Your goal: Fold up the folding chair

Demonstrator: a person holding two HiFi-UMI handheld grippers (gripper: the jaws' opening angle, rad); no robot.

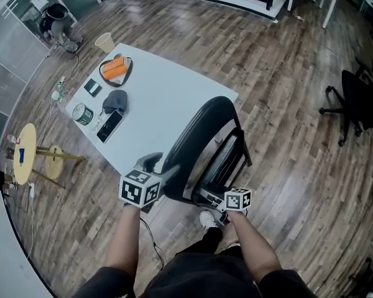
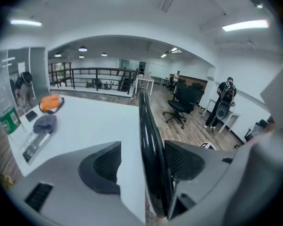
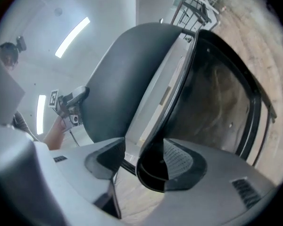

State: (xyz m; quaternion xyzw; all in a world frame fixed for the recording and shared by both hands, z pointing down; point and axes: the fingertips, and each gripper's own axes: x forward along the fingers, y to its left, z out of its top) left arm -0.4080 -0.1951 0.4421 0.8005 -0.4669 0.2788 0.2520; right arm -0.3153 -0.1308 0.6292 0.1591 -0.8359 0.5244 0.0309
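1. The right gripper, at the lower right of the head view, is set low at the chair's nearest end. Its jaws stand apart around a rounded black rim, which lies against the pad at the frame's right while a gap is seen at the other pad. Nothing is clamped. The rim is probably being steadied so that the seat can be swung toward the back.
2. The left gripper, at the lower centre of the head view, is likewise released. The thin edge of the backrest is taken between its open jaws, close to the right-hand pad and clear of the left one. This placing is judged to brace the back from the other side.
3. The folding chair is found in the middle of the head view, standing on the wooden floor just beside the near edge of the white table. It is glossy black, with a broad curved backrest shell and a dark seat panel in a thin metal frame. The two panels are tilted close together with a narrow wedge between them, so the fold is judged well advanced but unfinished.
4. Farther off, at the upper left, a phone, a grey cap, a green can and an orange item in a dark dish are laid on the table, well apart from the chair.
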